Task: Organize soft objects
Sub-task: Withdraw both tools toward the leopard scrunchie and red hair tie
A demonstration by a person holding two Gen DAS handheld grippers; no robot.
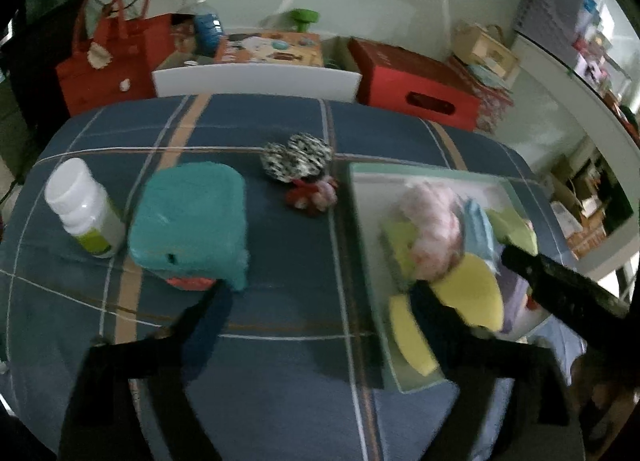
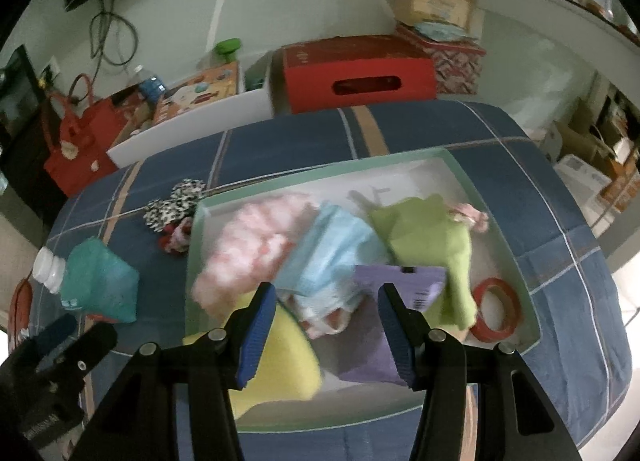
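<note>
Soft toys: zebra plush (image 1: 296, 157) and red-pink plush (image 1: 312, 197) sit just outside tray (image 1: 362, 221)
Left claw (image 1: 320, 293): wide open, empty
Right claw (image 2: 326, 337): half-open, empty, above tray
Risk: blurred approach, pinching tablecloth (image 1: 280, 261) with plush

A matt woven cloth (image 1: 280, 261) in blue plaid covers the table. On the left stand a glossy white plastic bottle (image 1: 82, 207) and a teal tub (image 1: 188, 221) with a faintly grainy surface. The shallow tray (image 2: 496, 217) on the right looks like smooth card. It holds fluffy pink fabric (image 2: 256, 245), soft green felt-like cloth (image 2: 432, 237) and a shiny red tape roll (image 2: 498, 313).
</note>
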